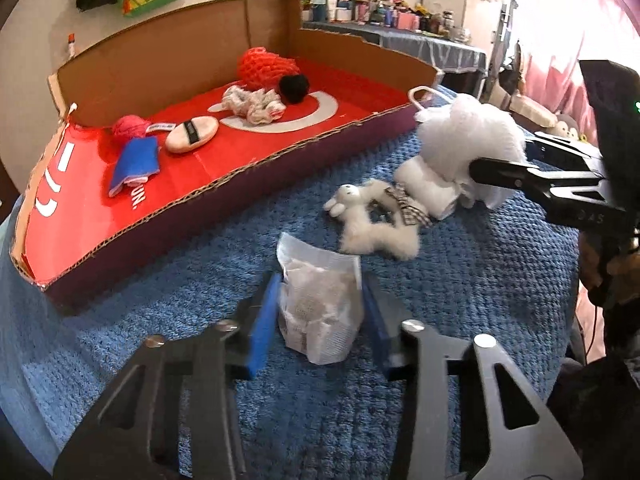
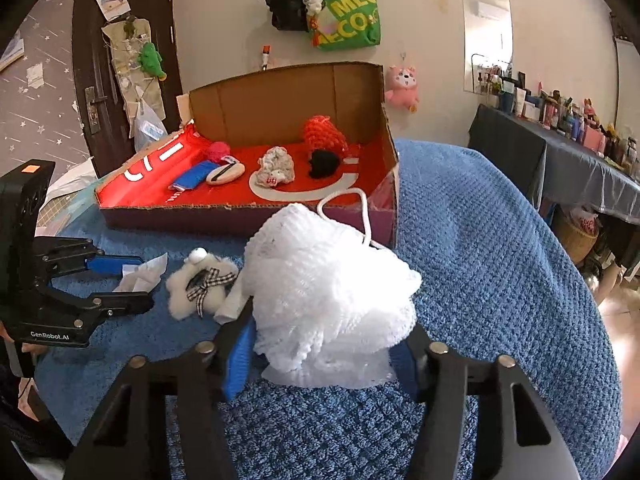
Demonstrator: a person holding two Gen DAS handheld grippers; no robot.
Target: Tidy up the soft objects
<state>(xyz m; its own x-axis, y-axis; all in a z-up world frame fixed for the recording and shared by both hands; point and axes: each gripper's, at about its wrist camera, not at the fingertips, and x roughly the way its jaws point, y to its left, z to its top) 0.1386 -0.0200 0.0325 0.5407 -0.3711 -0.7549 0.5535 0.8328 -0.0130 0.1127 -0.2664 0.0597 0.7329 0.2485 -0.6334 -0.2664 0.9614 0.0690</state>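
Blue blanket (image 2: 500, 264) is soft, so keep the right gripper (image 2: 324, 356) clenched low on the white loofah (image 2: 328, 280) at frame centre, the left gripper (image 1: 320, 316) pinching the pouch (image 1: 320, 304), and lift both clear into the box (image 2: 248, 212).

Dark door (image 2: 120, 64); cluttered side table (image 2: 568, 148)

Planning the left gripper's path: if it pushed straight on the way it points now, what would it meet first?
The clear plastic pouch between the left gripper's jaws; beyond it probably the blue blanket, then the white plush toy.
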